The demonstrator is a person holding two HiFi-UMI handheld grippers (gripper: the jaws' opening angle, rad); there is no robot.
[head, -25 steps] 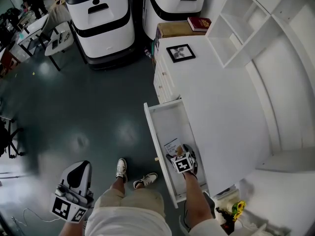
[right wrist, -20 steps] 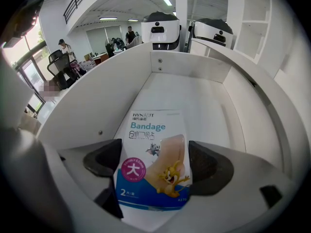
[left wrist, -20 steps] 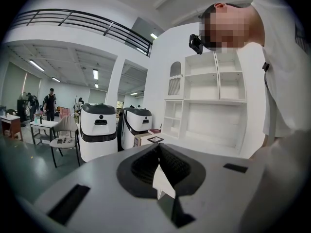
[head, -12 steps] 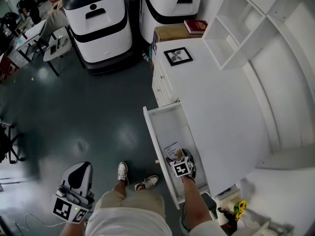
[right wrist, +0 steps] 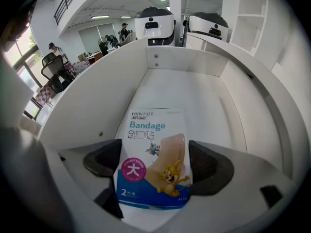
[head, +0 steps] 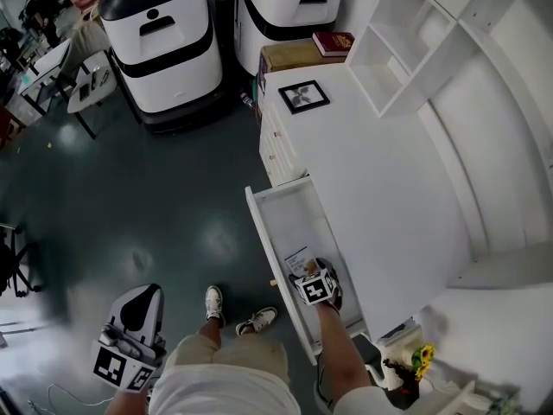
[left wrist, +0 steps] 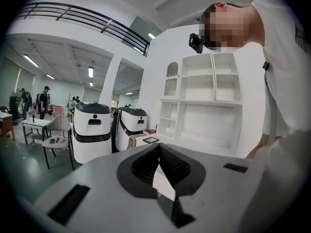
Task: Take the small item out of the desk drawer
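The white desk drawer [head: 281,219] stands pulled open. A small bandage packet [head: 299,258] lies flat on its floor near the front. My right gripper [head: 305,271] reaches down into the drawer. In the right gripper view the packet [right wrist: 153,164], white and blue with a cartoon print, sits between the two black pads, and my right gripper [right wrist: 154,163] has closed onto its side edges. My left gripper [head: 142,294] hangs low at the left over the dark floor, far from the drawer. In its own view my left gripper [left wrist: 158,148] has its pads together with nothing in them.
The white desk top [head: 371,171] carries a black picture frame [head: 302,96]. A cardboard box [head: 289,56] with a red book [head: 335,41] stands behind it. Two white and black machines [head: 160,37] stand on the floor. White shelves [head: 415,33] line the right; the person's shoes [head: 213,301] are below.
The head view has drifted a little. The right gripper stays over the packet in the drawer, and the left gripper has not moved.
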